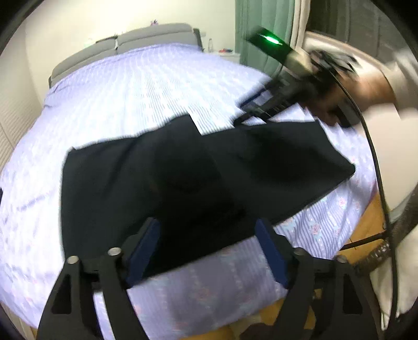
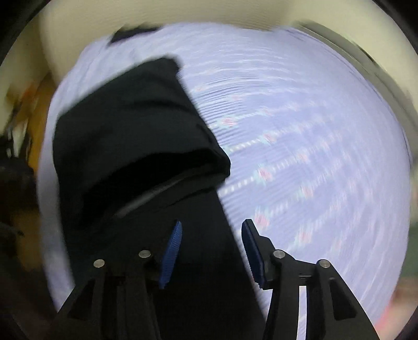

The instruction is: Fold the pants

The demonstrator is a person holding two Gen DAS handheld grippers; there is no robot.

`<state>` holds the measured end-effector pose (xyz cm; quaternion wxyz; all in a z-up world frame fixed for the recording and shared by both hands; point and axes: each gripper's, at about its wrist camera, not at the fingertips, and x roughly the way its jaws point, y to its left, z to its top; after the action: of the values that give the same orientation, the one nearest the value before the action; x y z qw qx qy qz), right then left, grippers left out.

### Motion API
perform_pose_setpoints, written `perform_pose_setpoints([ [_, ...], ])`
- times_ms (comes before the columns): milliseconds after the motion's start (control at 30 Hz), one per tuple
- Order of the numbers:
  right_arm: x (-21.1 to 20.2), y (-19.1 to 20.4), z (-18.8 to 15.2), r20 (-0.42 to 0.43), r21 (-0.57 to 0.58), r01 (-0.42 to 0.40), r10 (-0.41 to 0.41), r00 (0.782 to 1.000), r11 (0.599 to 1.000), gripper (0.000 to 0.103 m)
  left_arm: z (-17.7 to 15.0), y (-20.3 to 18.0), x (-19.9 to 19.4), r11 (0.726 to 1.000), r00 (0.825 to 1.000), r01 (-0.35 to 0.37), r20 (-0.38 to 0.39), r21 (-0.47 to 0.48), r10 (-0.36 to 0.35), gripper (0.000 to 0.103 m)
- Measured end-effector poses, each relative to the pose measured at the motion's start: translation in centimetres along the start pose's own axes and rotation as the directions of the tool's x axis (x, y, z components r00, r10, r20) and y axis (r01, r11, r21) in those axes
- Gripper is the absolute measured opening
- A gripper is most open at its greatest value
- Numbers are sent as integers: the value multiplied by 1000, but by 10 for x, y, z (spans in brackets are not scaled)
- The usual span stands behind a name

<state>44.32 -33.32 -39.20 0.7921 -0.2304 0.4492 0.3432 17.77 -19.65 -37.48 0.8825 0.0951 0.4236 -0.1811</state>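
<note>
Black pants (image 1: 183,170) lie spread on a bed (image 1: 117,91) with a lilac striped sheet, one folded edge near the bed's front. My left gripper (image 1: 207,227) hovers over the near edge of the pants, its blue pads wide apart and pressing on nothing. A hand holds my right gripper (image 1: 244,115) at the far edge of the pants. In the blurred right wrist view the pants (image 2: 130,130) show a doubled, raised fold. There the right gripper (image 2: 213,225) stands open, with black cloth below the gap and both pads clear of it.
A grey headboard (image 1: 146,39) is at the far end of the bed, with a white nightstand (image 1: 227,55) and green curtain (image 1: 263,23) beside it. Wooden floor (image 1: 365,225) shows along the bed's right side. A black cable (image 1: 376,162) hangs at the right.
</note>
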Motion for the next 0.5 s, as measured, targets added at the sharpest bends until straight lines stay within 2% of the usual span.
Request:
perform_pose_setpoints([
  [67, -18, 8, -9, 47, 171, -12, 4, 999, 985, 60, 12, 26, -8, 1000, 1000, 1, 23, 29, -2, 89],
  [133, -33, 24, -19, 96, 332, -34, 2, 995, 943, 62, 25, 56, -9, 997, 999, 3, 36, 75, -6, 90],
  [200, -37, 47, -25, 153, 458, -100, 33, 988, 883, 62, 33, 72, -4, 995, 1000, 10, 27, 101, -13, 90],
  [400, -8, 103, -36, 168, 544, -124, 37, 985, 830, 62, 42, 132, 13, 992, 1000, 5, -20, 125, -3, 90],
  [500, 14, 114, -38, 179, 571, -167, 77, 981, 804, 52, 38, 145, 20, 995, 999, 27, -47, 96, -23, 90],
])
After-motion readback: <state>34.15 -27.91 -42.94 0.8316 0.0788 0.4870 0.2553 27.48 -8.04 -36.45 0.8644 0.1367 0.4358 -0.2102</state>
